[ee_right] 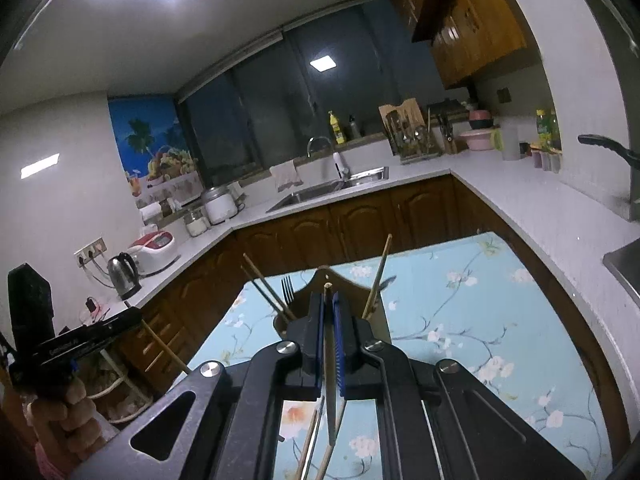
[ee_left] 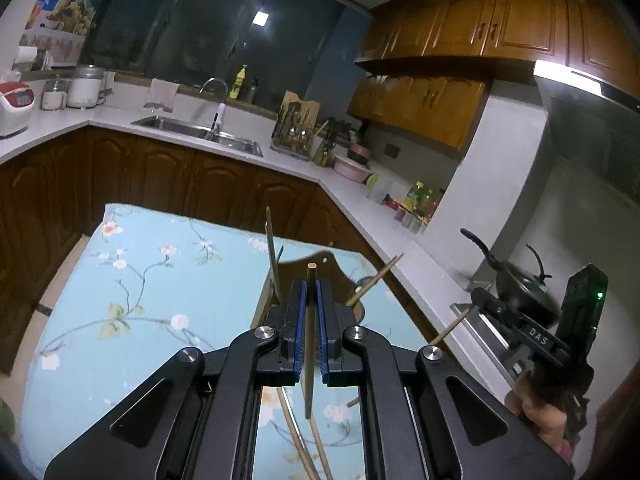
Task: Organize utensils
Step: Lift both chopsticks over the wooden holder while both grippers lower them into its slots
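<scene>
My left gripper (ee_left: 311,283) is shut on a wooden chopstick (ee_left: 310,344), which runs lengthwise between the blue pads and sticks out past the tips. My right gripper (ee_right: 328,295) is shut the same way on another chopstick (ee_right: 329,360). Both are held above the table, just in front of a brown wooden utensil holder (ee_left: 296,266) (ee_right: 380,320). The holder contains a fork (ee_right: 287,288), a spoon (ee_left: 363,280) and upright chopsticks (ee_left: 376,280) (ee_right: 266,290). Loose chopsticks (ee_left: 318,446) (ee_right: 310,440) lie on the cloth beneath the grippers.
The table wears a light-blue floral cloth (ee_left: 152,280) (ee_right: 480,320). Beyond it runs a white counter with a sink (ee_left: 200,132), a rice cooker (ee_left: 14,106) and a kettle (ee_right: 124,276). A black wok (ee_left: 520,284) sits on the stove at the right.
</scene>
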Available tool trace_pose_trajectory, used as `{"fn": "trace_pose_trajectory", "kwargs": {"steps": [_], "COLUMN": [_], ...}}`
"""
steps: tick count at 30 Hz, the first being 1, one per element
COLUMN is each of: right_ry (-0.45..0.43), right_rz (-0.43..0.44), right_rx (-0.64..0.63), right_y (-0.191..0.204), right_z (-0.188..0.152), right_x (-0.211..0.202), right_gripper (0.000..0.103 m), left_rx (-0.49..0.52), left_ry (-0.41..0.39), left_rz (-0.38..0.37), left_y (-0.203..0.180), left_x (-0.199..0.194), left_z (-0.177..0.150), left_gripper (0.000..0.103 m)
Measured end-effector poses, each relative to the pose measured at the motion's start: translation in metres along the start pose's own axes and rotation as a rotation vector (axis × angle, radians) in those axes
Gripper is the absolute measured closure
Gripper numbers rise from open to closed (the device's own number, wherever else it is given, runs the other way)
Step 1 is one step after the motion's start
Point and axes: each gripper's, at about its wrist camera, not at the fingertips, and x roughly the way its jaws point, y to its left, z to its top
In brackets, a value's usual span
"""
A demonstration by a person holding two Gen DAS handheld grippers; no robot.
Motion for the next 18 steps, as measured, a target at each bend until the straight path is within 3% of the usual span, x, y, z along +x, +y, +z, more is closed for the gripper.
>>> {"fn": "trace_pose_trajectory", "kwargs": {"steps": [12,18], "right_ry": [-0.146,-0.164], "right_rz": [-0.005,-0.027], "right_rx": [0.009,0.004], "right_y": [-0.001,-0.005], "right_z": [0.067,0.087], "right_x": [0.02,0.048], "right_gripper": [0.098,0.098], "left_rx": [0.036,0.03], "left_ry": [-0.138,-0.166], "left_rz": [0.006,0.037], "left_y": [-0.008,0.001], "left_x": [0.018,0.053], "left_z": [0.068,0.089], "left_gripper": [0.099,0.099]}}
